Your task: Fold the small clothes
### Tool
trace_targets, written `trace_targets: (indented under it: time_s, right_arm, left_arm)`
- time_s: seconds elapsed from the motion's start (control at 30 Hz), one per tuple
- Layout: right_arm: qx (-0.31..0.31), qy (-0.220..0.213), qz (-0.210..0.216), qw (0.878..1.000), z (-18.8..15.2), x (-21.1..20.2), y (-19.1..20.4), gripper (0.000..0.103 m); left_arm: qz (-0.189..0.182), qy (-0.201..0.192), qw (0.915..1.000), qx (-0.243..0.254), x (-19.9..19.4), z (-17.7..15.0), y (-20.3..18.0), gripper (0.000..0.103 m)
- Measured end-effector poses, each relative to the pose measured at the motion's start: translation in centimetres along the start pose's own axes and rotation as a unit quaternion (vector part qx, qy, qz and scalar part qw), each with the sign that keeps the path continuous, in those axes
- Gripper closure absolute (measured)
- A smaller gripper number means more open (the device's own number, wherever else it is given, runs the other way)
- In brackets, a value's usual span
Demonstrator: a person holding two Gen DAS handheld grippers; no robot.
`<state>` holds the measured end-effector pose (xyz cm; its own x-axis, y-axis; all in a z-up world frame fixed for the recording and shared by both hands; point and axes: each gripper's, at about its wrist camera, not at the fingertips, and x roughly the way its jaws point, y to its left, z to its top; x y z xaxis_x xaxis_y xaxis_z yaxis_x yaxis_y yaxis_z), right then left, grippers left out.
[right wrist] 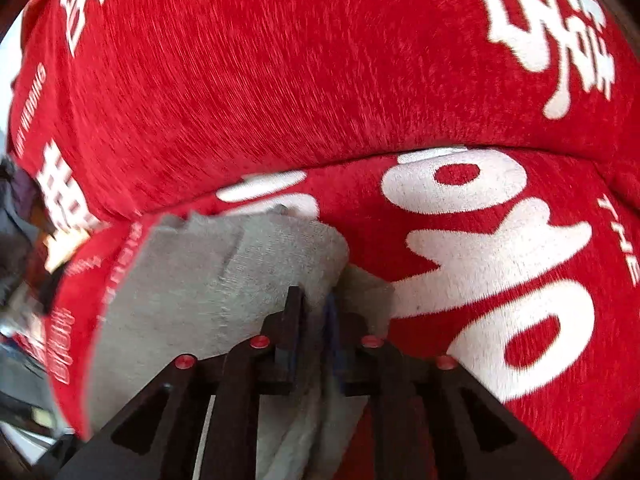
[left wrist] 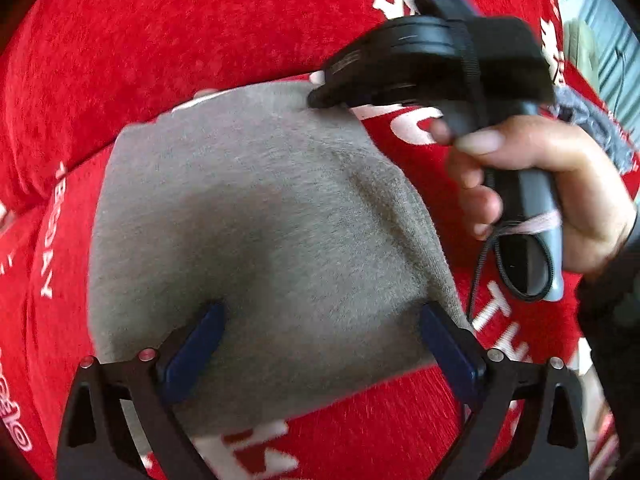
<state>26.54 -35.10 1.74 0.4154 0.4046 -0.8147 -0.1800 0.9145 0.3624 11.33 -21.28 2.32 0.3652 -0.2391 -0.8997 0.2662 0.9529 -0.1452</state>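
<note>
A small grey cloth (left wrist: pixel 260 200) lies spread on a red blanket with white lettering (left wrist: pixel 160 40). My left gripper (left wrist: pixel 320 312) stands open wide over the cloth's near edge, its blue pads (left wrist: pixel 208 336) resting on the fabric, apart. A person's hand (left wrist: pixel 560 184) holds my right gripper (left wrist: pixel 316 98), whose tip sits at the cloth's far corner. In the right wrist view, the right gripper (right wrist: pixel 314 296) is nearly closed, with a bunched fold of the grey cloth (right wrist: pixel 192 280) pinched between its fingers. The rest of the cloth lies flat to its left.
The red blanket (right wrist: pixel 280 60) covers a soft seat and rises behind a crease (right wrist: pixel 360 160) like a backrest. A grey knitted item (left wrist: pixel 592 120) lies at the far right. Dark clutter (right wrist: pixel 24 280) shows past the blanket's left edge.
</note>
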Motion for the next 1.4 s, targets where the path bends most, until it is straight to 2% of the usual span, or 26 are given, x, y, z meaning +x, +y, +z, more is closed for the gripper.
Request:
trace_targets:
  time_s: [0.07,0.13,0.17,0.2,0.23,0.3,0.4,0.43,0.5,0.53,0.6,0.67,0.8,0.87,0.93,1.0,1.07,1.17,1.27,1.4]
  right_arm:
    - [-0.011,-0.017,-0.01,1.0,-0.2,-2.1,0.8,0.082]
    - [-0.048,-0.041,-0.02,0.998,-1.3,-4.5,2.6,0.061]
    - [-0.064,-0.048,-0.02,0.997,-1.9,-5.4,3.7,0.033]
    - [-0.083,-0.06,-0.02,0.995,-2.9,-6.4,4.9,0.023]
    - [-0.103,-0.073,-0.017,0.992,-3.7,-7.0,6.0,0.023]
    - [-0.143,-0.085,-0.015,0.986,-5.5,-7.6,8.4,0.024]
    - [-0.182,-0.063,-0.007,0.981,-7.9,-6.4,10.7,0.024]
    - [-0.196,-0.051,-0.02,0.979,-8.7,-5.5,10.9,0.024]
    - [-0.205,-0.017,-0.07,0.976,-10.0,-3.0,10.1,0.024]
    - [-0.198,-0.011,-0.076,0.977,-10.3,-2.5,9.3,0.024]
    - [-0.165,-0.022,-0.053,0.985,-10.5,-3.0,7.6,0.024]
    - [-0.136,-0.001,-0.053,0.989,-10.1,-3.8,6.8,0.024]
    - [-0.148,-0.045,-0.036,0.987,-9.1,-6.9,7.9,0.024]
    - [-0.164,-0.052,-0.044,0.984,-7.7,-6.9,9.1,0.024]
    - [-0.183,-0.047,-0.064,0.98,-6.0,-5.6,10.8,0.024]
    - [-0.191,-0.023,-0.095,0.977,-4.0,-2.8,11.7,0.024]
    - [-0.186,0.007,-0.112,0.976,-2.1,0.5,11.8,0.024]
    - [-0.169,0.05,-0.129,0.976,-1.1,4.5,11.0,0.023]
    - [-0.163,0.037,-0.122,0.978,-1.2,4.7,10.6,0.022]
    - [-0.156,0.024,-0.117,0.981,-2.5,2.8,9.9,0.022]
  left_arm:
    - [-0.014,-0.011,0.9994,-0.03,-2.0,0.0,2.0,0.005]
    - [-0.009,-0.031,0.9979,-0.056,-4.1,-0.1,4.2,0.005]
    - [-0.003,-0.044,0.9964,-0.073,-5.0,-0.3,5.5,0.005]
    - [0.007,-0.054,0.9943,-0.092,-5.7,-0.3,7.0,0.004]
    - [0.021,-0.058,0.9916,-0.114,-6.1,-0.3,8.6,0.001]
    - [0.051,-0.058,0.982,-0.172,-5.6,-0.3,12.2,0.001]
    - [0.06,-0.027,0.9668,-0.247,-3.2,-1.0,15.7,0.001]
    - [0.05,-0.015,0.9644,-0.259,-2.1,-1.2,16.2,0.001]
    - [0.039,-0.018,0.962,-0.27,-1.1,-1.7,16.1,0.001]
    - [0.04,-0.023,0.9622,-0.268,-1.0,-1.7,15.9,0.001]
    - [0.049,-0.026,0.9651,-0.256,-0.9,-1.6,15.4,0.001]
    - [0.057,-0.023,0.9667,-0.248,-1.1,-1.1,15.3,0.001]
    - [0.054,-0.059,0.9689,-0.235,-3.6,0.8,15.4,0.001]
    - [0.063,-0.058,0.9706,-0.225,-3.4,2.4,15.6,0.001]
    - [0.06,-0.039,0.9739,-0.215,-1.9,4.3,15.8,0.001]
    - [0.063,-0.007,0.9739,-0.218,0.2,6.1,16.5,0.001]
    - [0.06,0.009,0.9737,-0.22,2.1,7.5,17.1,0.001]
    - [0.071,0.03,0.9734,-0.216,4.4,8.4,17.4,0.001]
    - [0.052,0.036,0.972,-0.226,5.1,7.9,17.9,0.0]
    - [0.027,0.021,0.9728,-0.229,4.4,6.5,18.2,0.0]
